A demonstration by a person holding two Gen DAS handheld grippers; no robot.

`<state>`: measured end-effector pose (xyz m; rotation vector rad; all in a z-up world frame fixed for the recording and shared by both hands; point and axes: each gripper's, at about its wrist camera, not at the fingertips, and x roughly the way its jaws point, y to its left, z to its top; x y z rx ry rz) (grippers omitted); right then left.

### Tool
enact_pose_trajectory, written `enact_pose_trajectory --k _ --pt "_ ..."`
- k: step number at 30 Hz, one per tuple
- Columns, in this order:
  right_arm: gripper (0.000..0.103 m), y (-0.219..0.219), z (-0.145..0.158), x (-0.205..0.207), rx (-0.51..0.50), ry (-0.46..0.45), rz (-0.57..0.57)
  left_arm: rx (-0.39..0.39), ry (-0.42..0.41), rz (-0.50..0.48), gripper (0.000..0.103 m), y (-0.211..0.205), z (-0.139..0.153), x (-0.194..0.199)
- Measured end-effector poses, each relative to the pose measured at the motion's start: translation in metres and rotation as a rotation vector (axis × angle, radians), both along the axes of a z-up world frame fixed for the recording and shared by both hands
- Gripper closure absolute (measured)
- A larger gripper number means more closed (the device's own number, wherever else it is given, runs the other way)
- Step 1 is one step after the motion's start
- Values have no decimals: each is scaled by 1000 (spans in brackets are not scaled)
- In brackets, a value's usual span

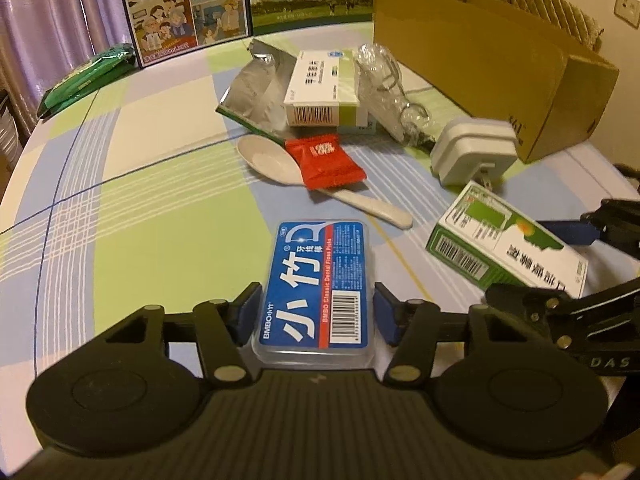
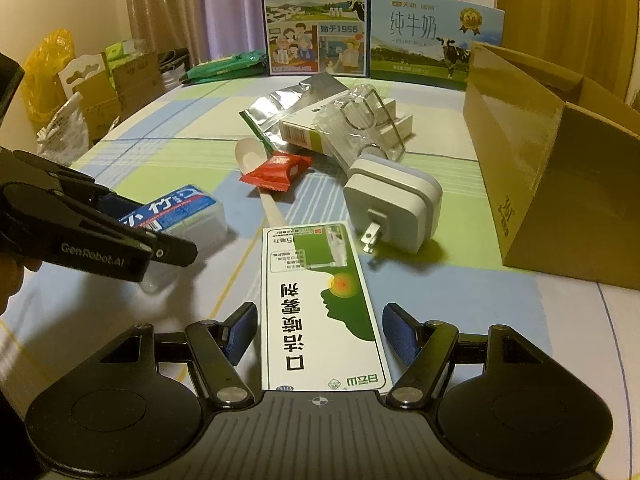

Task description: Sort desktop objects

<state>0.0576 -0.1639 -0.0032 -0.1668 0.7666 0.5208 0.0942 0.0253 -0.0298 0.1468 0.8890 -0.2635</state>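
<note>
Two claws straddle their targets on the checked desk [image 1: 160, 184]: our left claw [image 1: 314, 314] gapes around the blue plastic floss-pick case [image 1: 316, 284], our right claw [image 2: 319, 334] around the green-and-white cardboard spray box [image 2: 320, 308]. Neither grips yet. We should centre each, close squarely on the long sides, then lift level.

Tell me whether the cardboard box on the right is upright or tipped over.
Tipped on its side. The cardboard box rests on a long wall on the tablecloth, and its opening with its flaps faces sideways in the right wrist view.
</note>
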Motion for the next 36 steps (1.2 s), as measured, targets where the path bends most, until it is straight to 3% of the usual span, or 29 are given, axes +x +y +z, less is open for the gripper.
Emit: enact_pose_trajectory --k 2,6,27,36 --pt "36 2 -1 1 -4 -1 1 -5 -2 -1 50 0 1 0" --pt "49 4 -3 2 -9 7 5 -5 -5 -3 50 -1 1 -1" --pt "50 -15 31 -34 4 -91 -12 -24 -93 -39 50 -24 32 -24" --pt "51 -41 71 -43 48 -181 -77 -52 -121 -24 50 -38 58 -36"
